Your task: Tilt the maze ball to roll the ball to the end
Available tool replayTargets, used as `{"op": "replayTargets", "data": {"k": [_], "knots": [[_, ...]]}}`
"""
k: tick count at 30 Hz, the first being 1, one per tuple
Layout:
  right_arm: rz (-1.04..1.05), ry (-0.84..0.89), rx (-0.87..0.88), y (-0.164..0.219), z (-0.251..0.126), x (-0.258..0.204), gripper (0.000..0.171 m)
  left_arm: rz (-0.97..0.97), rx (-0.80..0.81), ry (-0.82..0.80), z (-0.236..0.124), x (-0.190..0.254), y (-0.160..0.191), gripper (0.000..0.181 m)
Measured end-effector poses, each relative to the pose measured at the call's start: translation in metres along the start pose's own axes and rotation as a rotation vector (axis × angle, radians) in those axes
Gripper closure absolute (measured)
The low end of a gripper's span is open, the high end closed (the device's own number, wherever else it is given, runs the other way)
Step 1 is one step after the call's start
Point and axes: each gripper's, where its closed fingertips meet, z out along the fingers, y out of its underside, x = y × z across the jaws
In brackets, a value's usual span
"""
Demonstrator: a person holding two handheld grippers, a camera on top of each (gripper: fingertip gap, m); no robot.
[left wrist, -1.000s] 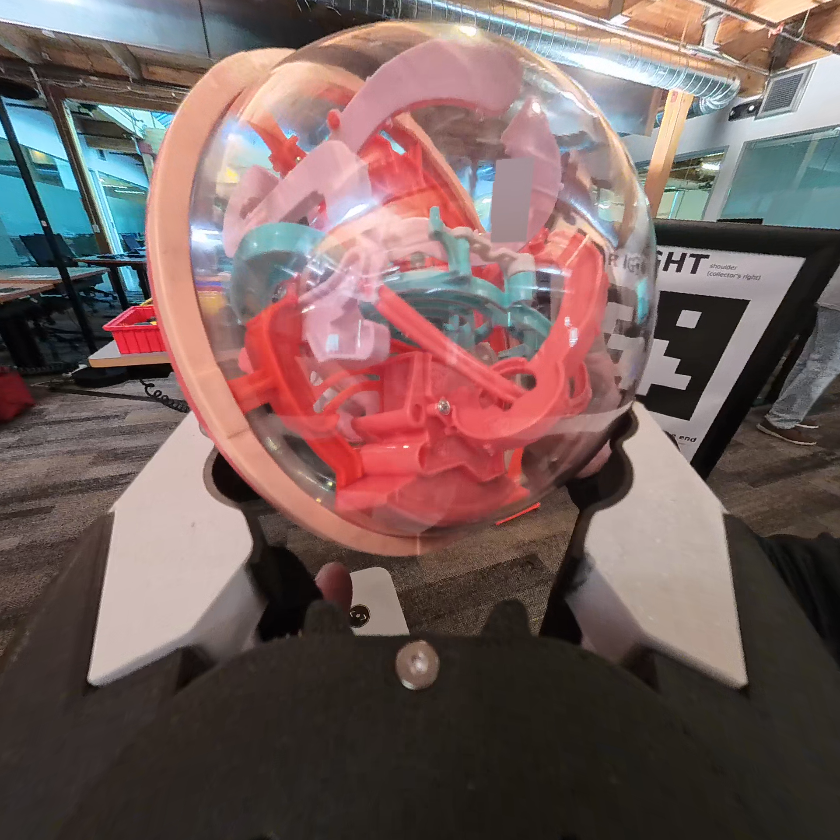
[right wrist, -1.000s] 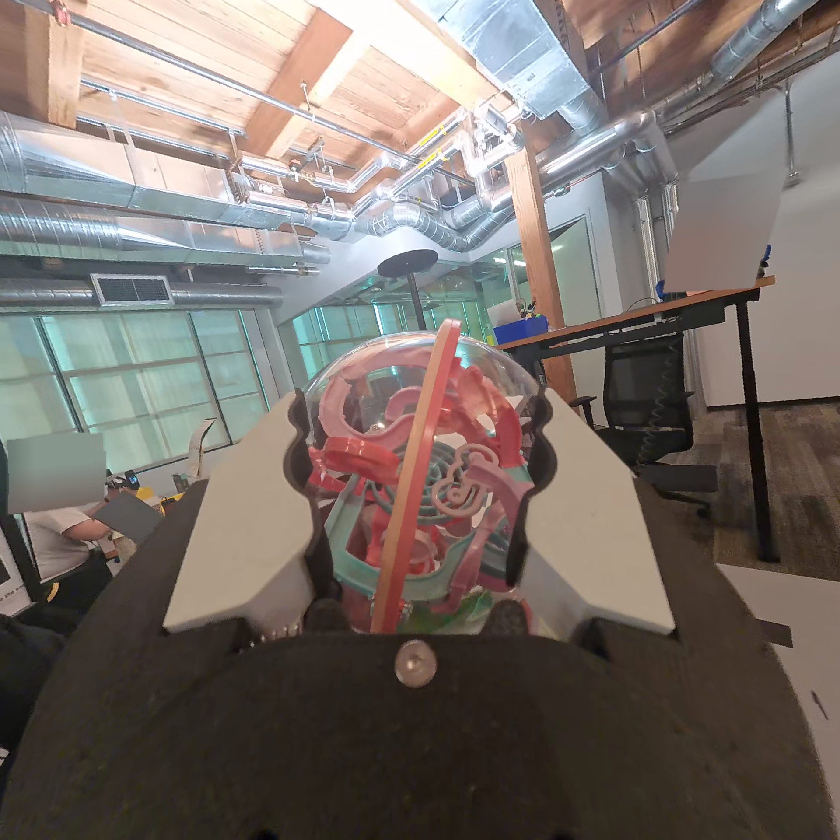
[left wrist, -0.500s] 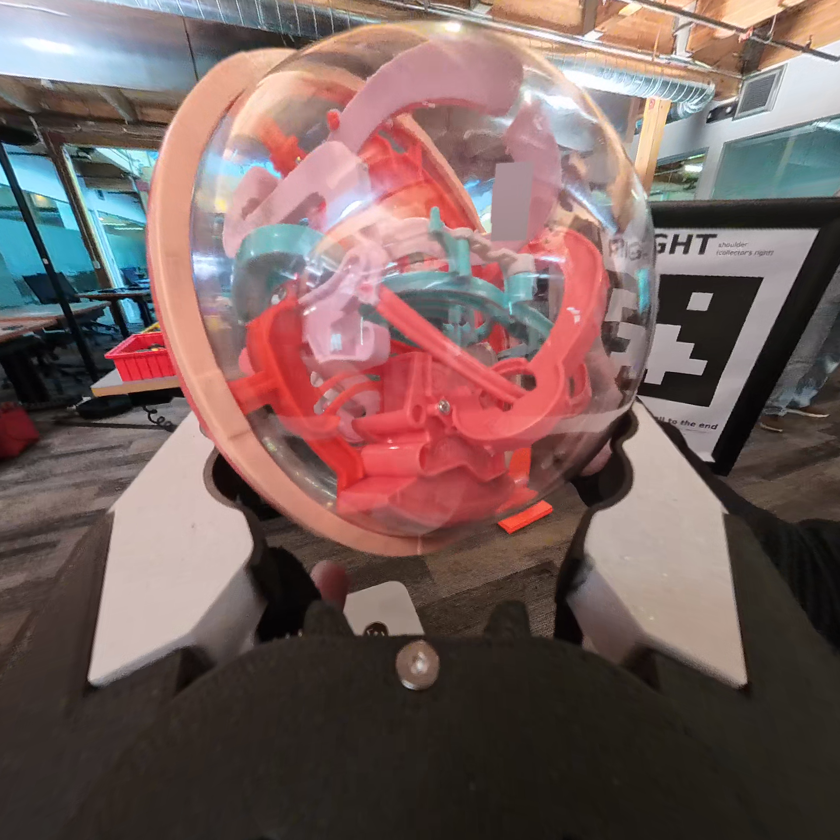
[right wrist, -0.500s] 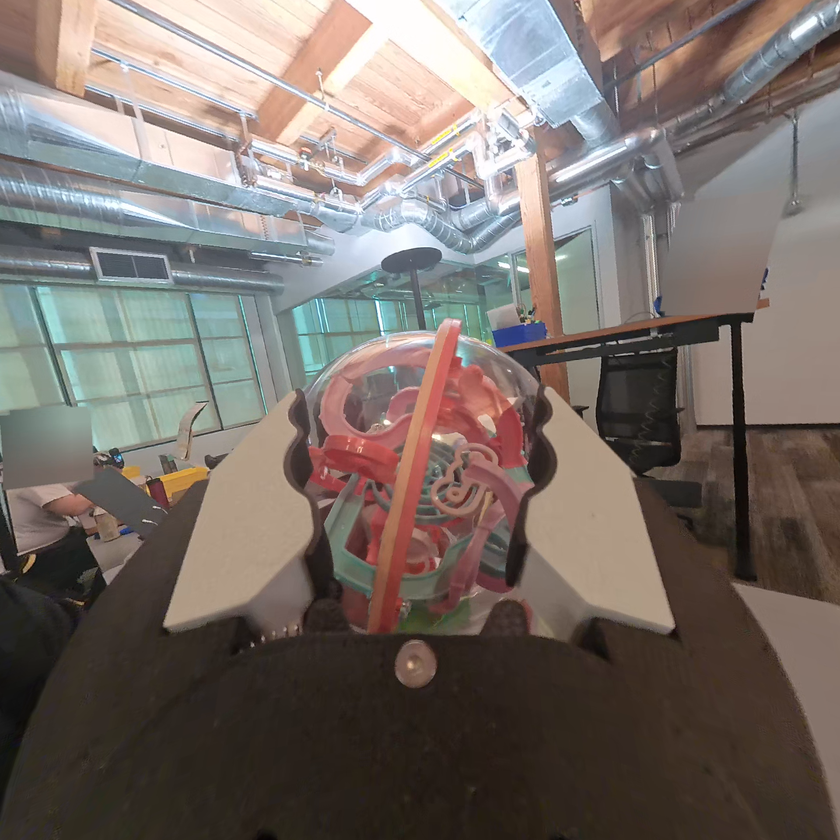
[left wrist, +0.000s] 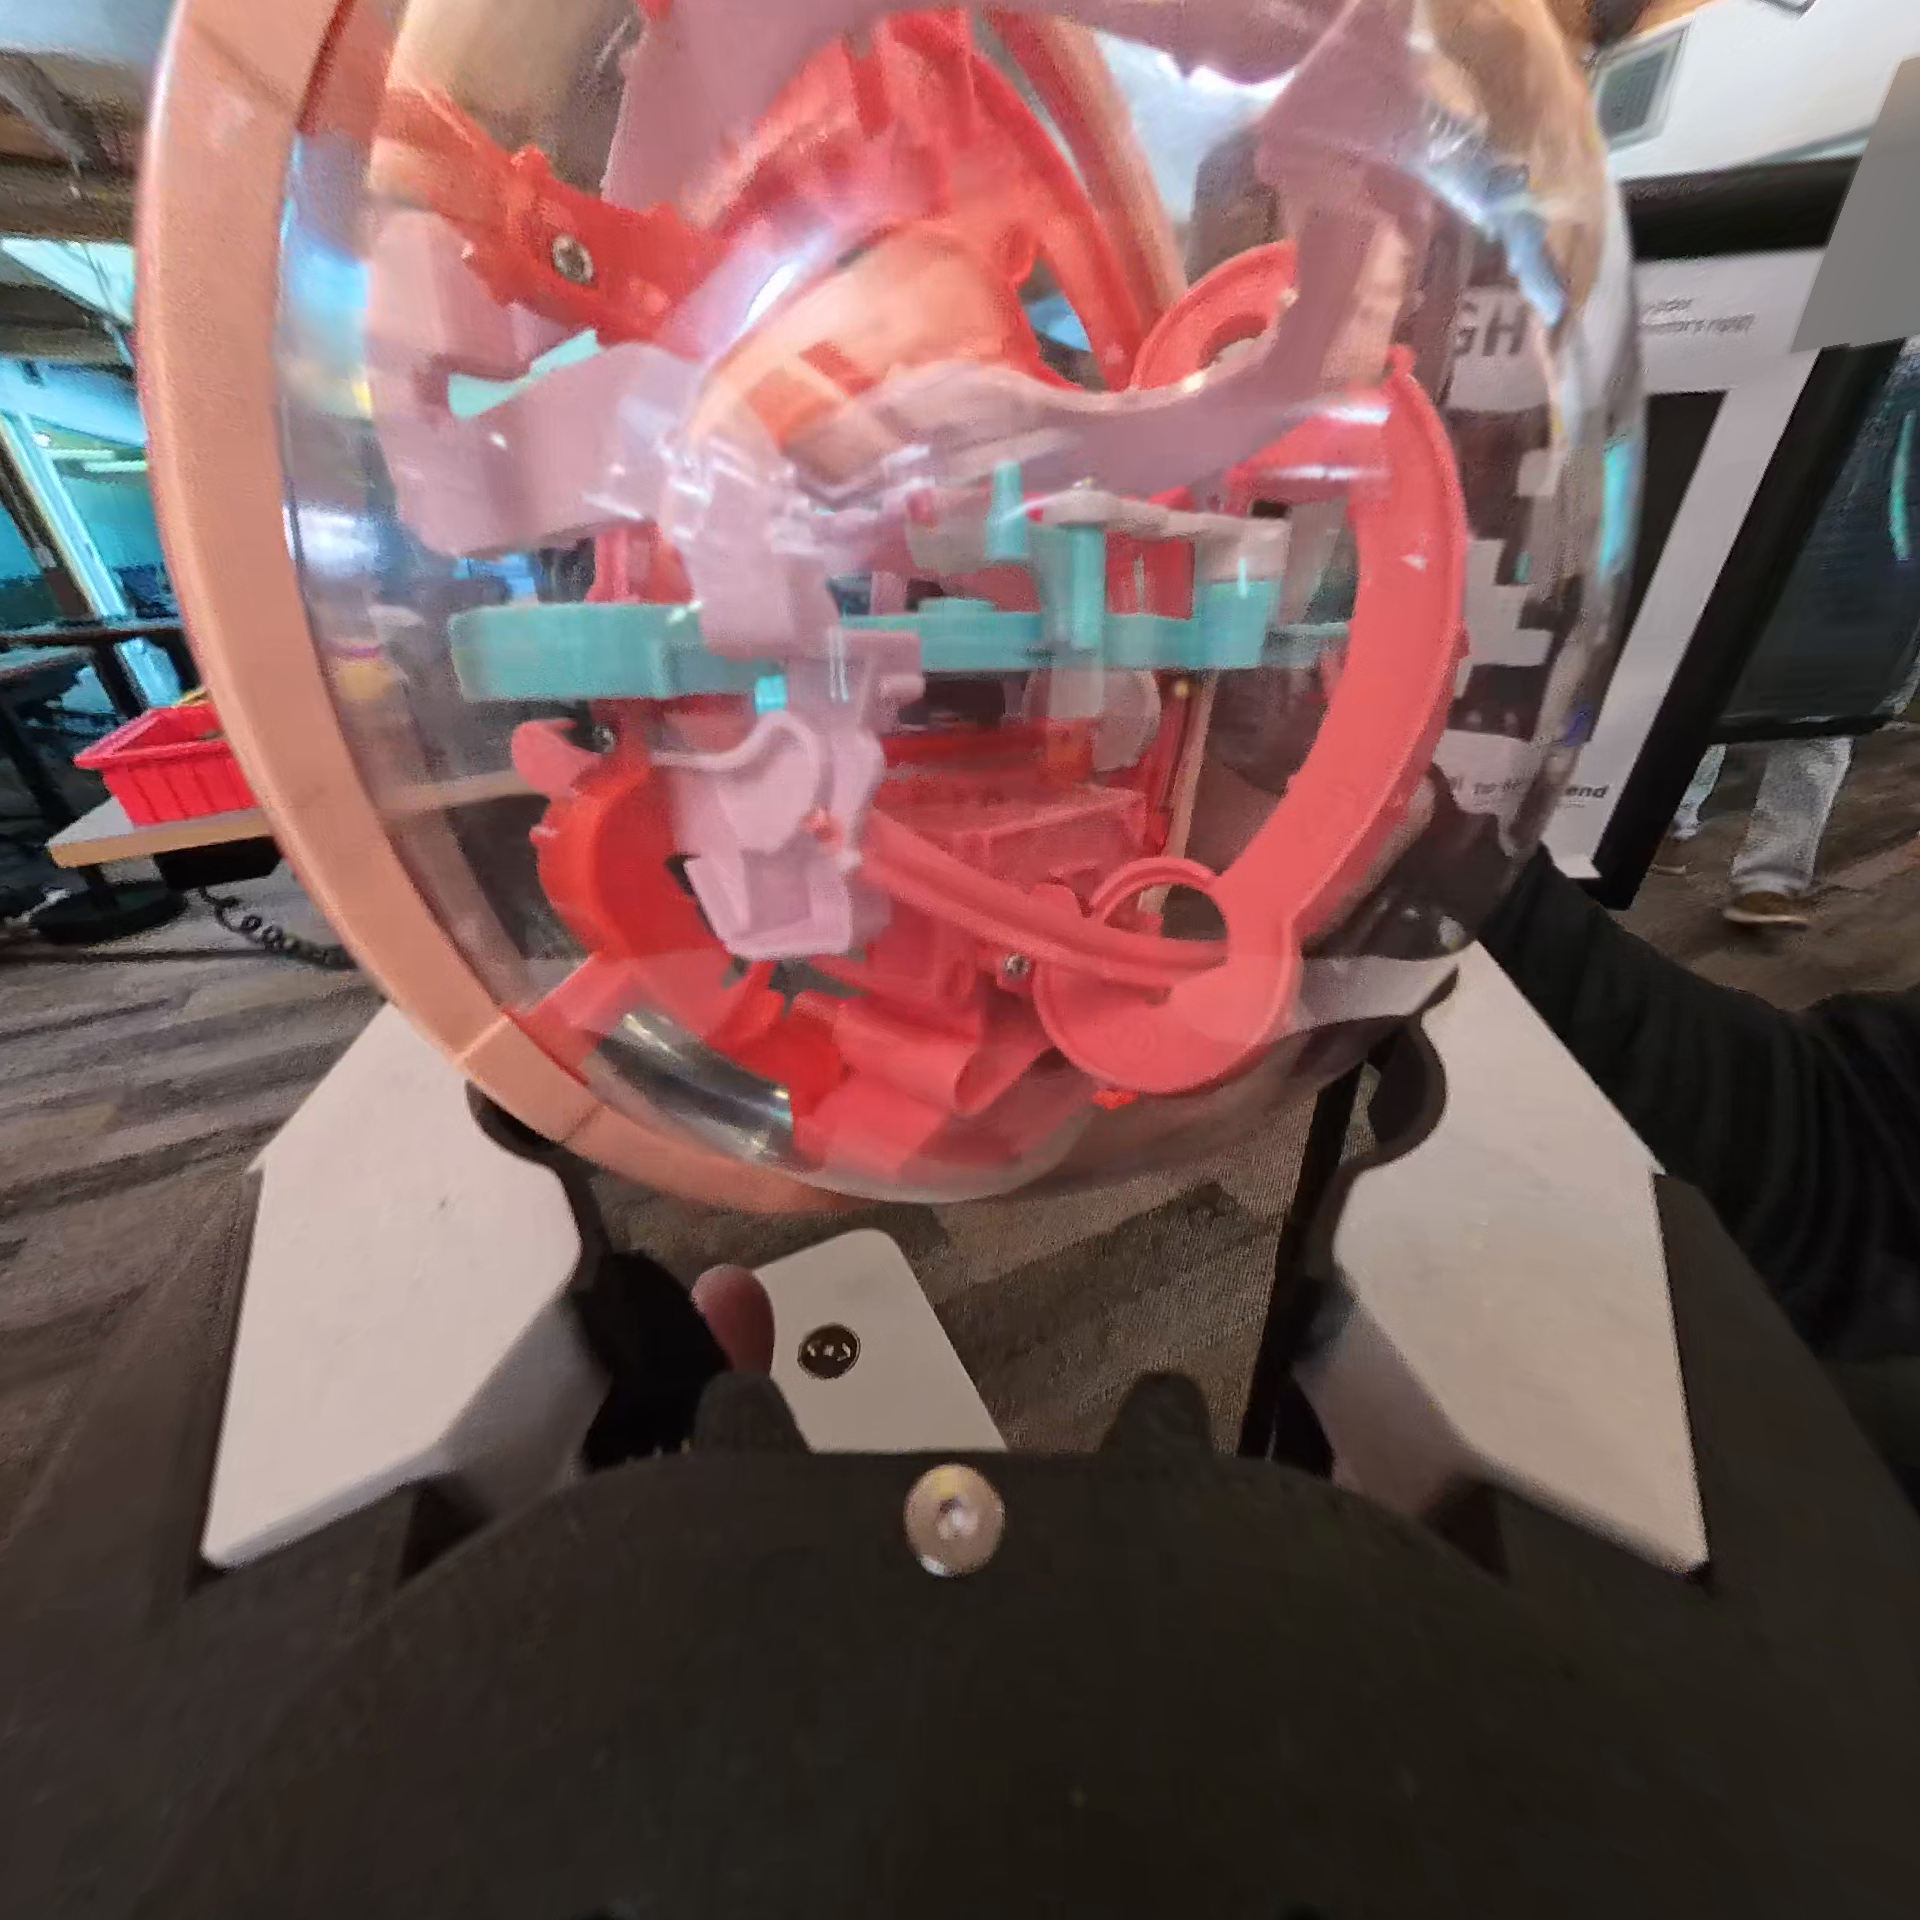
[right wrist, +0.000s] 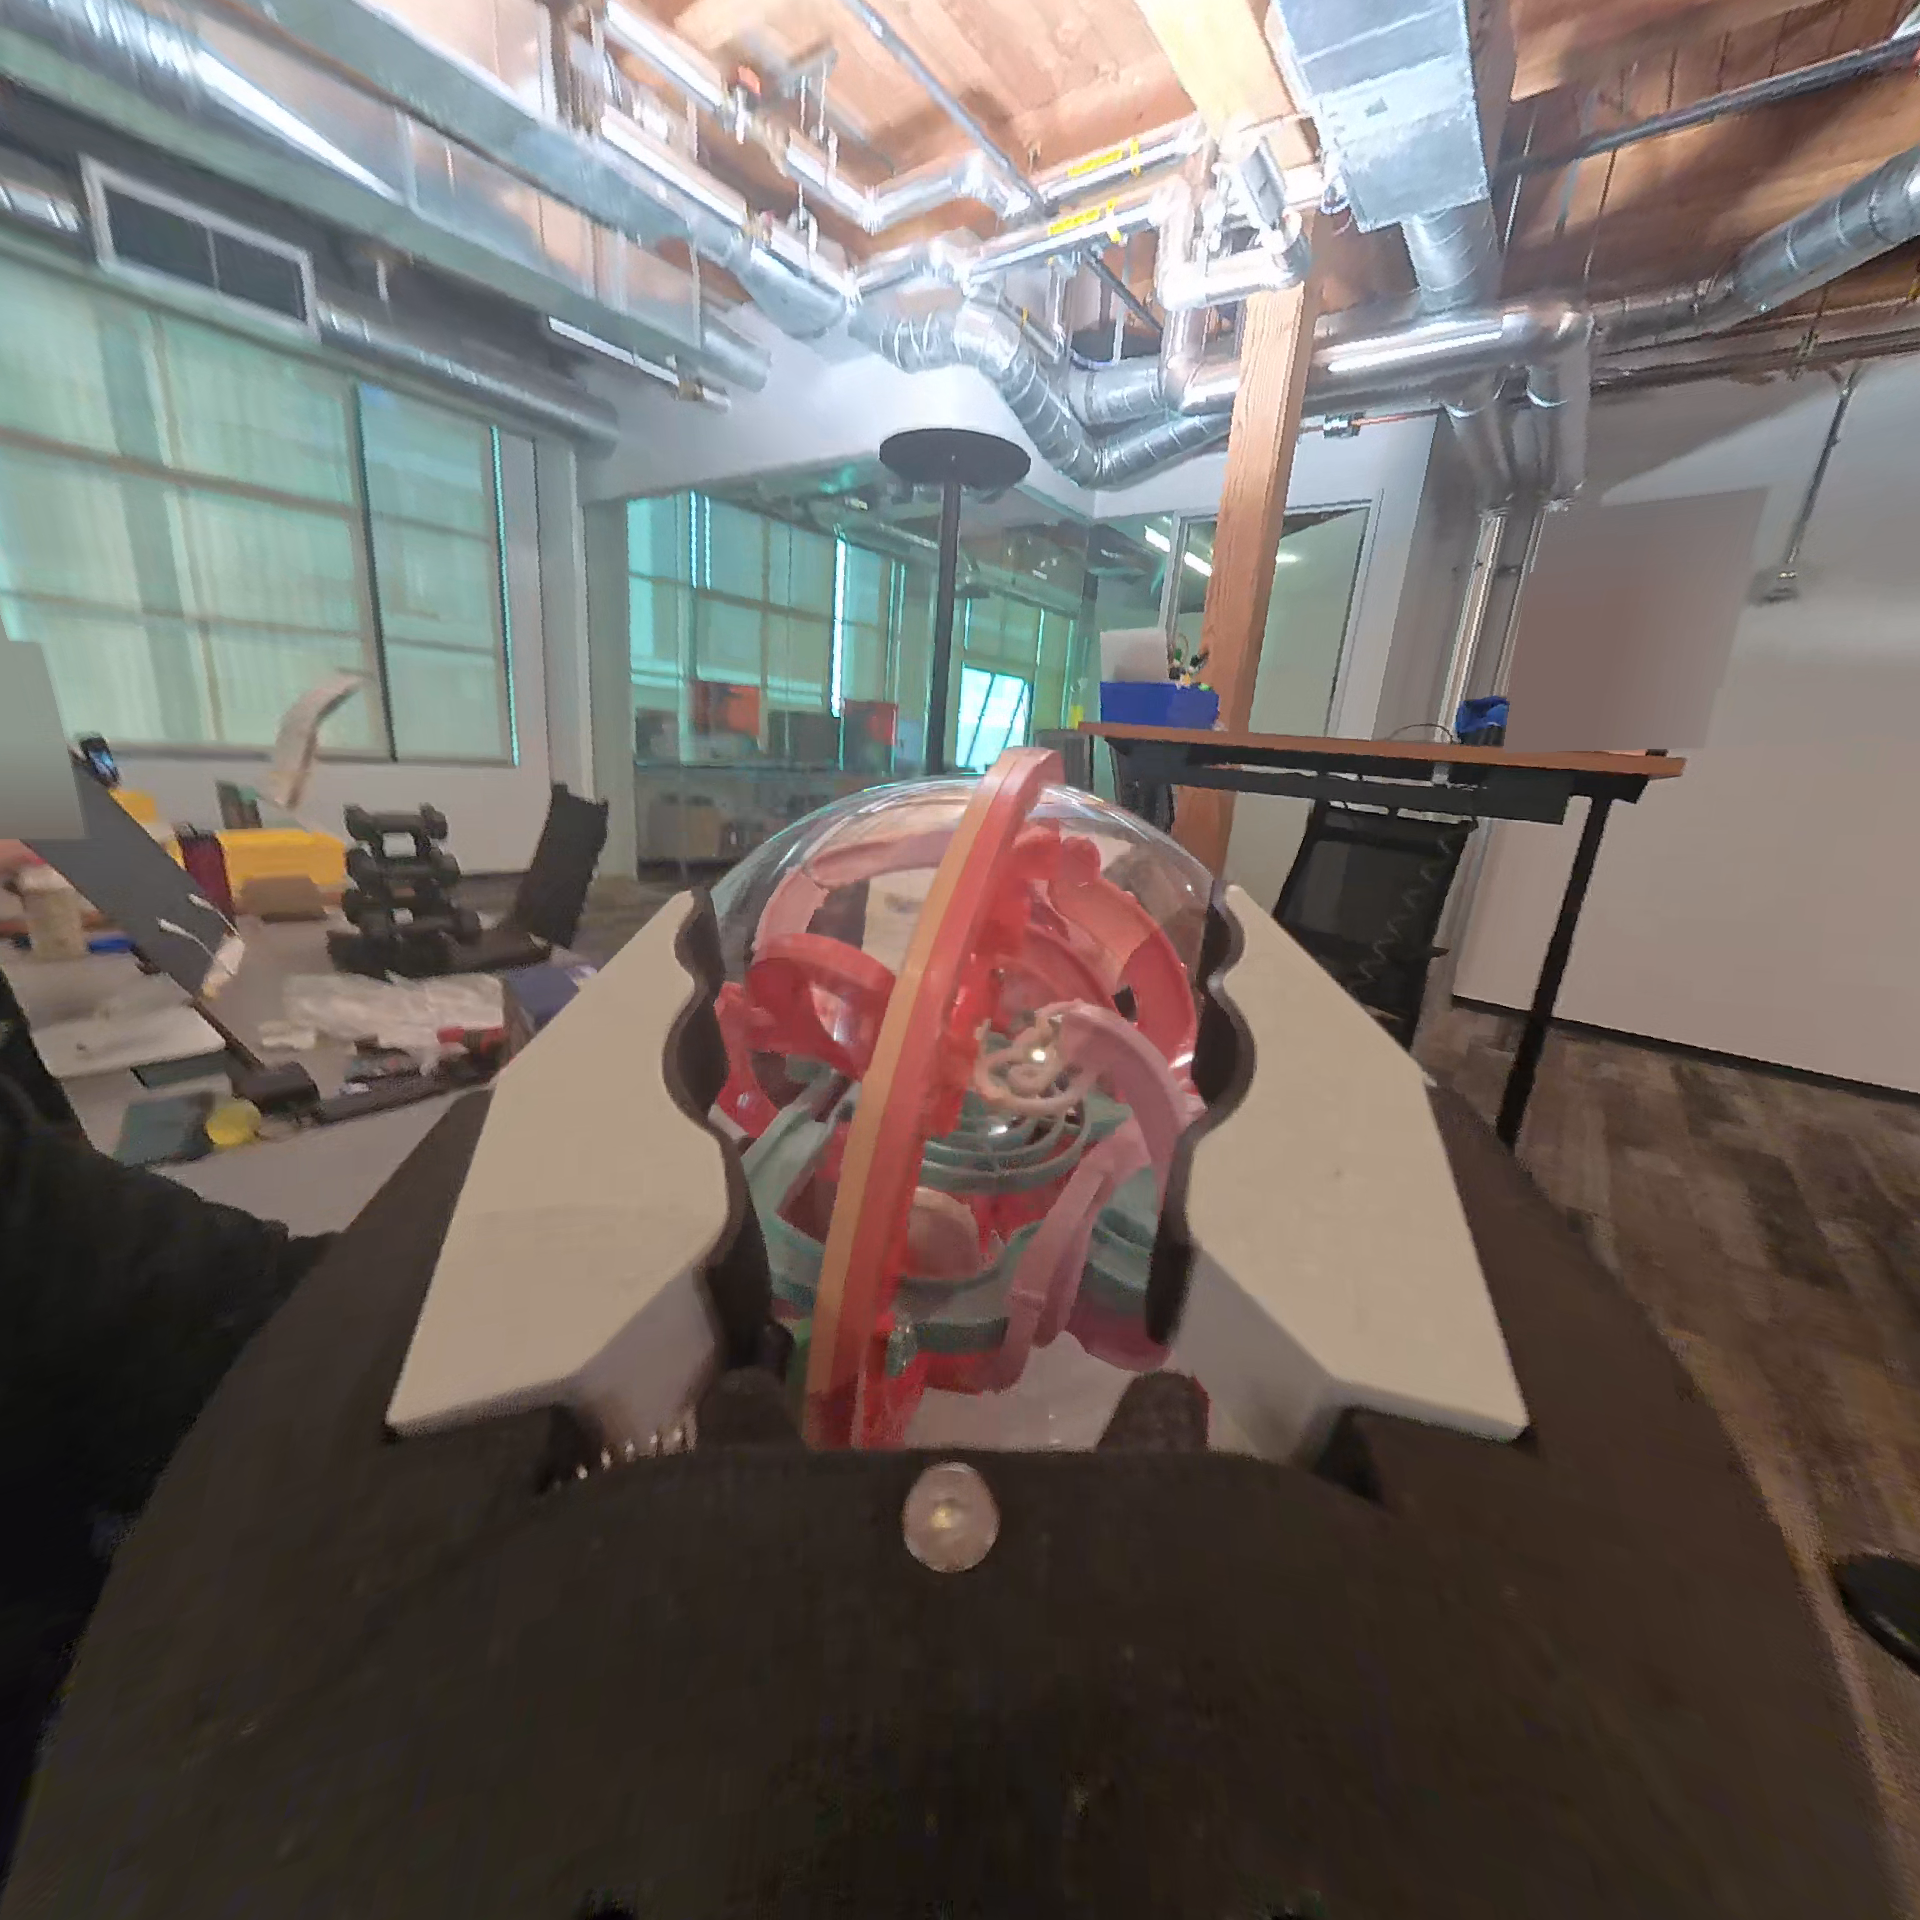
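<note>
The maze ball [left wrist: 831, 623] is a clear sphere with a peach ring and red, pink and teal tracks inside. It fills the left wrist view, held in the air. My left gripper [left wrist: 951, 1081] has its fingers spread wide and clasps the ball's lower sides at the tips. My right gripper [right wrist: 961, 914] is shut on the maze ball [right wrist: 966, 1091], with the ring running upright between its jaws. One white finger [left wrist: 873, 1340] of the right gripper shows under the ball in the left wrist view. A shiny spot lies in the pink spiral [right wrist: 1034, 1055]; I cannot tell whether it is the small ball.
A black-and-white marker board [left wrist: 1683, 520] stands right, with a person's legs [left wrist: 1766, 821] beyond it. A red bin [left wrist: 166, 774] sits on a low table at left. The right wrist view shows a desk [right wrist: 1382, 753], a chair [right wrist: 1371, 904], a wooden post [right wrist: 1247, 571] and a cluttered table [right wrist: 208, 1018].
The maze ball has pitched between my left fingertips, so the teal track now lies level and edge-on. The right wrist view has swung down from the ceiling toward the room.
</note>
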Motion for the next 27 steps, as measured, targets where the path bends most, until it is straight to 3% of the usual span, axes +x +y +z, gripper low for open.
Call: {"op": "replayTargets", "data": {"k": [5, 10, 20, 27], "knots": [[-0.03, 0.008, -0.05, 0.016, -0.001, 0.002, 0.079, -0.036, 0.047, 0.035, 0.002, -0.002, 0.014, 0.024], [-0.019, 0.044, -0.061, 0.058, -0.013, 0.012, 0.076, -0.051, -0.008, 0.046, 0.003, -0.011, 0.059, 0.024], [0.16, 0.076, -0.07, 0.18, -0.055, 0.048, 0.081, -0.146, -0.469, 0.036, -0.002, -0.03, 0.224, 0.024], [0.215, 0.099, -0.066, 0.237, -0.07, 0.065, 0.083, -0.177, -0.721, 0.008, -0.017, -0.043, 0.295, 0.025]]}}
